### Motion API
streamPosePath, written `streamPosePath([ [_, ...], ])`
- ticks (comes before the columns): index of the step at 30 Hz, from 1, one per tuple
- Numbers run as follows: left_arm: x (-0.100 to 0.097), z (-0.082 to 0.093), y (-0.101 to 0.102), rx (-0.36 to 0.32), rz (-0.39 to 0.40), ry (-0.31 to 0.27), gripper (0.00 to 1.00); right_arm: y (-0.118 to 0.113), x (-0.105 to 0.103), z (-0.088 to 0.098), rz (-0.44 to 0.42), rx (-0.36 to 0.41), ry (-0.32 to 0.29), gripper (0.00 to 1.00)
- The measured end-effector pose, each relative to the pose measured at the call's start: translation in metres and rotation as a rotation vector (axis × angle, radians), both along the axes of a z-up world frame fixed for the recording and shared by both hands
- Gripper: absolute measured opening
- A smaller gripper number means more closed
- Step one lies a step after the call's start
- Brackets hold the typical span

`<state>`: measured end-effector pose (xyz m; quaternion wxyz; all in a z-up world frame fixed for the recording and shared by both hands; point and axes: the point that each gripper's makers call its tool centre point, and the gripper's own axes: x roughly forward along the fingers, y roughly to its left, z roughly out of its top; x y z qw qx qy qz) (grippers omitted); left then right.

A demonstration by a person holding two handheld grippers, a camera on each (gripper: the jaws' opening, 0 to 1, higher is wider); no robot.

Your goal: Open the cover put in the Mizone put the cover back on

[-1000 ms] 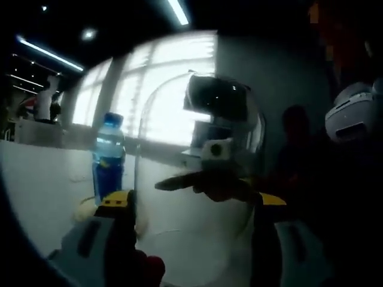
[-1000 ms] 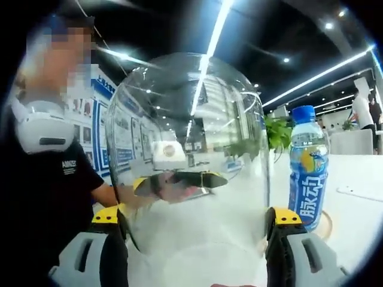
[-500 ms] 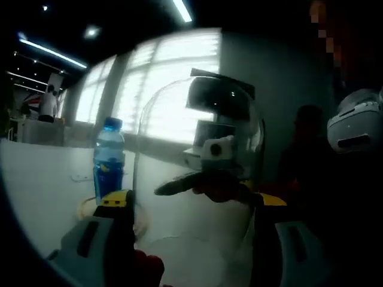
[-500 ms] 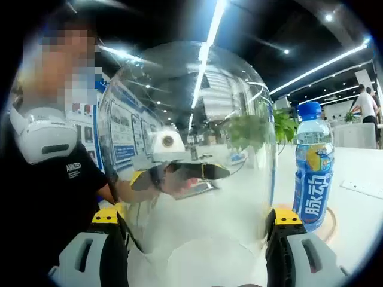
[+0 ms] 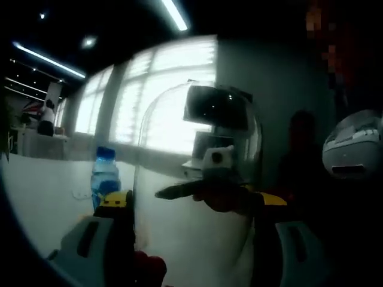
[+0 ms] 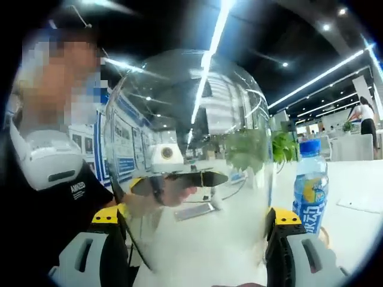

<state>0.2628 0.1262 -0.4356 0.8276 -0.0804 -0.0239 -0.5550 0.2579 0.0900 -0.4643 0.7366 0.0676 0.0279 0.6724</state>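
Observation:
A clear dome cover (image 5: 179, 125) (image 6: 191, 107) is held up in the air between my two grippers. My left gripper (image 5: 191, 200) is shut on its lower part, jaws on either side. From the opposite side my right gripper (image 6: 197, 212) clasps it the same way. Through the clear wall each view shows the other gripper's dark, yellow-tipped jaws. The Mizone bottle (image 5: 105, 176) (image 6: 310, 191), blue cap and blue label, stands upright on the white table, beside and below the cover.
The white table (image 5: 42, 197) (image 6: 359, 179) runs out past the bottle. A person in a black shirt (image 6: 54, 209) stands close behind the cover, a white device at the neck. Other people stand far back in the room.
Both grippers have risen with the cover held between them. The bottle now sits lower in both views and stays in place on the table.

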Motion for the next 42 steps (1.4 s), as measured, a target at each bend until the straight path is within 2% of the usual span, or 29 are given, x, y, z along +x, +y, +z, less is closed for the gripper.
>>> streamPosePath([
  [3, 0.0, 0.017, -0.001, 0.001, 0.003, -0.014, 0.67, -0.002, 0.003, 0.021, -0.012, 0.027, -0.027, 0.89],
  [9, 0.006, 0.043, -0.003, 0.003, 0.012, -0.012, 0.66, -0.006, 0.012, 0.052, -0.021, 0.066, -0.042, 0.89],
  [16, 0.016, 0.071, -0.006, 0.026, 0.02, -0.024, 0.67, -0.005, 0.021, 0.081, -0.019, 0.066, -0.072, 0.89],
  [23, 0.025, 0.108, -0.005, 0.04, 0.029, -0.078, 0.67, 0.001, 0.032, 0.112, -0.011, 0.07, -0.097, 0.89],
  [30, 0.033, 0.143, -0.004, 0.035, 0.024, -0.145, 0.67, 0.009, 0.039, 0.133, 0.007, 0.071, -0.086, 0.9],
  [32, 0.036, 0.152, -0.004, 0.027, 0.024, -0.161, 0.68, 0.01, 0.042, 0.14, 0.01, 0.097, -0.072, 0.9],
  [36, 0.043, 0.162, -0.005, 0.023, 0.029, -0.16, 0.68, 0.009, 0.049, 0.149, 0.006, 0.129, -0.061, 0.9],
  [42, 0.056, 0.17, -0.005, 0.043, 0.022, -0.164, 0.68, 0.008, 0.06, 0.161, -0.019, 0.123, -0.091, 0.9],
])
